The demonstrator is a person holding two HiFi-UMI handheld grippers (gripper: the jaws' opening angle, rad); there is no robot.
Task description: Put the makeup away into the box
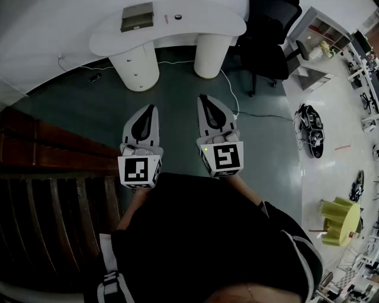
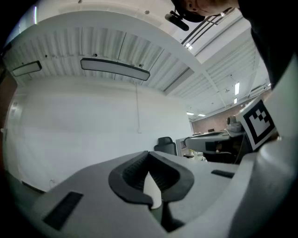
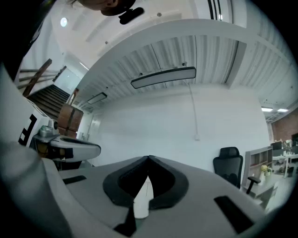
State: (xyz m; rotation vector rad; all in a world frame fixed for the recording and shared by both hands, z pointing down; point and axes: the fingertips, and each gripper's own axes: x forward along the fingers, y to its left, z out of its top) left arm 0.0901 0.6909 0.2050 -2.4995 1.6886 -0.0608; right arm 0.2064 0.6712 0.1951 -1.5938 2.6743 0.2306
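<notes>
Ahead of both grippers, well apart from them, stands a white desk (image 1: 195, 26) on two round white legs. A flat grey box (image 1: 137, 16) lies on top of the desk, about straight out from the left gripper (image 1: 153, 108). Just to the right of the box lie a small pink thing (image 1: 166, 19) and a small dark round thing (image 1: 178, 16). They are too small to tell what they are.

The left gripper is closed. In the left gripper view its two dark jaw tips meet at the front (image 2: 149, 153), and nothing is between them. The right gripper (image 1: 203, 97) is closed too. In the right gripper view its tips touch (image 3: 148, 159), and it holds nothing.

Both grippers are held level, side by side but not touching, over a dark green floor (image 1: 177, 89). Each one has a cube with black and white squares at its back end, close to the person's dark top (image 1: 201, 237).

A black office chair (image 1: 269, 35) stands ahead and off to the right of the right gripper. Brown wooden stairs (image 1: 47, 154) are on the left side of the left gripper. A white cable (image 1: 260, 114) lies on the floor to the right of the right gripper.
</notes>
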